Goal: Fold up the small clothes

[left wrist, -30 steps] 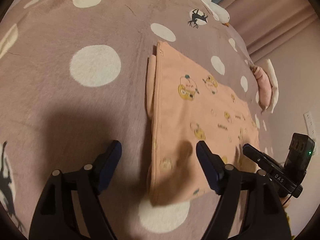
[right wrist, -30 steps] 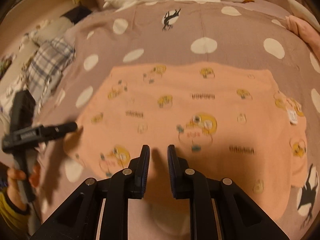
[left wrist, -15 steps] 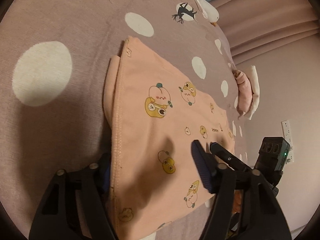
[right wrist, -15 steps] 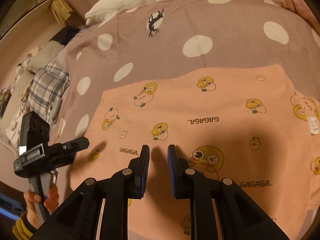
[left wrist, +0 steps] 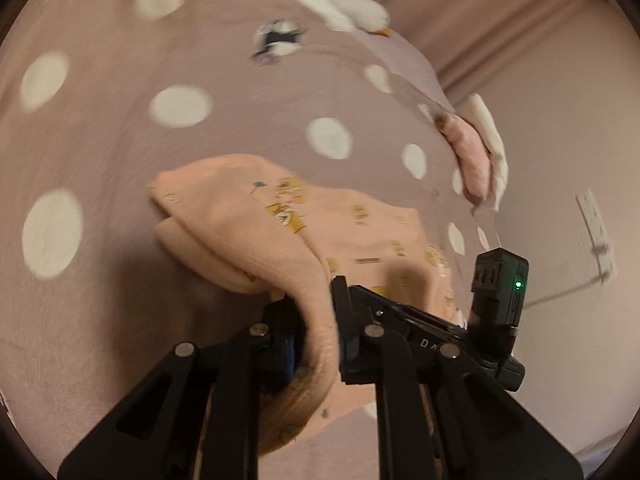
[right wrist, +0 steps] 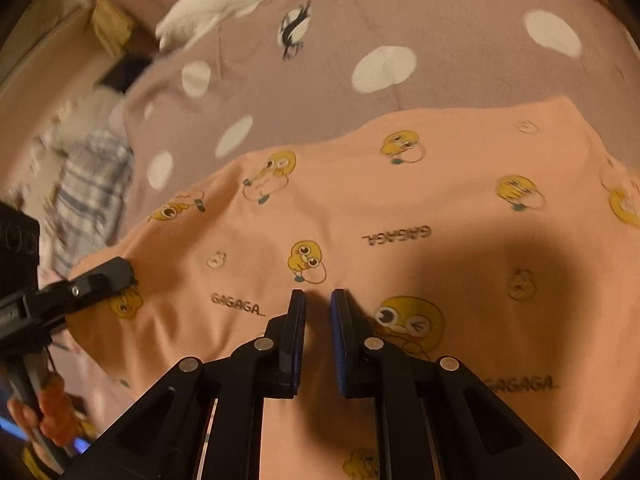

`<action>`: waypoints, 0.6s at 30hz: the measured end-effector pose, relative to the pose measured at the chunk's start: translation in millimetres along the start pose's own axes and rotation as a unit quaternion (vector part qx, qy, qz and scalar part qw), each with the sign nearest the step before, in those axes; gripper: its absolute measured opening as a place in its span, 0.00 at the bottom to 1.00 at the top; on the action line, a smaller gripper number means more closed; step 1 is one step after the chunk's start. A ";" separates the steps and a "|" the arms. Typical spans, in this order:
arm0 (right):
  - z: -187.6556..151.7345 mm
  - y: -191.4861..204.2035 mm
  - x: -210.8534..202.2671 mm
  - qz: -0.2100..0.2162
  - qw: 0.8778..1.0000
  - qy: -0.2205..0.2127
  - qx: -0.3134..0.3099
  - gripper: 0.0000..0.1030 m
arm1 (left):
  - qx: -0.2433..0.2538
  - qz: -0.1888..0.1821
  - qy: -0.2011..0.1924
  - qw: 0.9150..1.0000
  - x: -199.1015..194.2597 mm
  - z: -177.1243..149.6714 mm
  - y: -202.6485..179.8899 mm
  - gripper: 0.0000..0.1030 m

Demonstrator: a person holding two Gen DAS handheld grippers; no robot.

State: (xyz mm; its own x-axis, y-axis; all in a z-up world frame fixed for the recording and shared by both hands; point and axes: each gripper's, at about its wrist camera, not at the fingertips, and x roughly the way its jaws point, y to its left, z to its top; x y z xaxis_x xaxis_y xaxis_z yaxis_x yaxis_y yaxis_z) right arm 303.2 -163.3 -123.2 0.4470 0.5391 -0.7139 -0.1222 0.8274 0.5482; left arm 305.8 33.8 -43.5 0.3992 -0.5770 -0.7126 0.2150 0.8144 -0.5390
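- The peach garment (right wrist: 400, 216) lies on the dotted bedspread (right wrist: 280, 92): thin, light and limp, so I judge it best held at a hem or corner.
- The left tool (left wrist: 316, 320) is closing, its jaws clamped on the garment's bunched end, which lifts.
- The right tool (right wrist: 318, 308) is closing too; its jaws are nearly together over the garment's middle, and whether they pinch cloth I cannot tell.
- In the right wrist view the garment's long axis runs left to right.

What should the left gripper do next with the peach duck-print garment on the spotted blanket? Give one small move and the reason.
Probably carry the pinched edge across toward the far side. The left gripper, jaws closing, has a fold of the peach duck-print cotton garment between its fingers and raised off the mauve white-spotted blanket, while the rest lies spread flat. The right gripper rests on the middle, holding nothing visible.
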 end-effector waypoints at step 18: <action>-14.3 -136.1 -91.5 0.094 0.969 -0.091 0.210 0.22 | 0.134 0.007 0.096 0.986 137.5 -9.3 -154.7 0.15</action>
State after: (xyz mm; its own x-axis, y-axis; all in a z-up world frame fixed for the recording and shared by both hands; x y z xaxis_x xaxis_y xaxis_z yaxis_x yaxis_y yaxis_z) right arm 266.3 -322.9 -138.8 0.6051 0.6055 -0.5170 0.1382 0.5596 0.8172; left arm 319.2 -172.1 -62.3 0.2337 -0.5463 -0.8043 0.4485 0.7945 -0.4094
